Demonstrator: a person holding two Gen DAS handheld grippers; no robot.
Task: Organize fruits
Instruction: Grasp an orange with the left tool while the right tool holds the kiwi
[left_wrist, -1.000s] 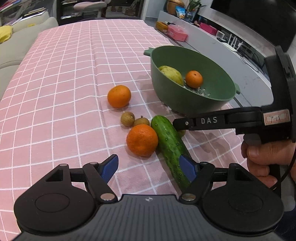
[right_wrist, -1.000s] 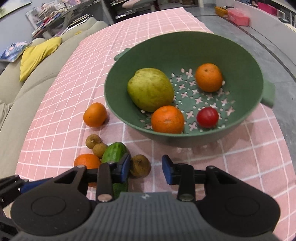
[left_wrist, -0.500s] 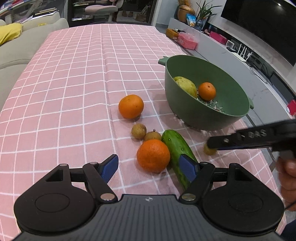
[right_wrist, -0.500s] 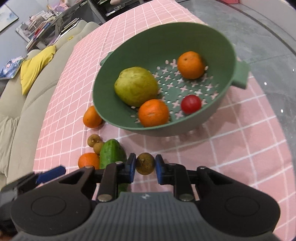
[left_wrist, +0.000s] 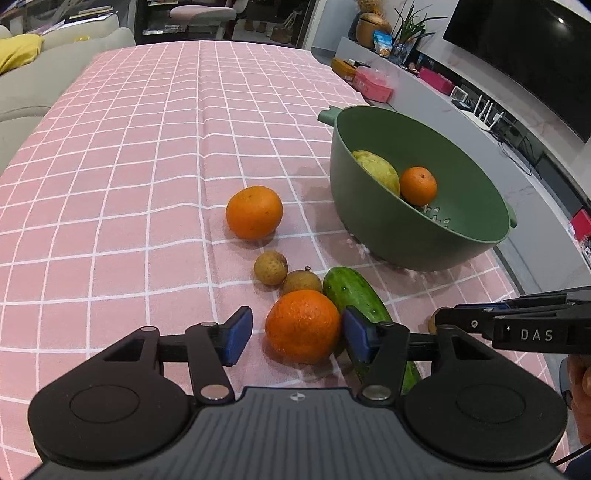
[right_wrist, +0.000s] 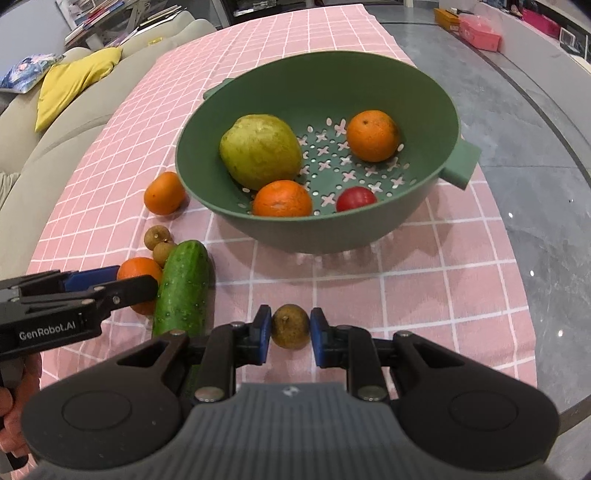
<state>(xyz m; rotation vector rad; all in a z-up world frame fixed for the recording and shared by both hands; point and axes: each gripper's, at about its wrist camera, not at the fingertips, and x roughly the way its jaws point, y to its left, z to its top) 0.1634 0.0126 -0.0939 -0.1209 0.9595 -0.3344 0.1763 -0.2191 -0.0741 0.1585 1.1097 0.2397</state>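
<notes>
On the pink-checked counter: fruit sorting, two picks in hand.
Green colander holds pear, oranges and a red fruit, the collecting place; cucumber lies loose; left tool closing around near orange, pads not yet pressing; right tool clamped on small brown fruit, probably colander-bound.

Left claw half-spread and closing; right claw clamped tight.
</notes>
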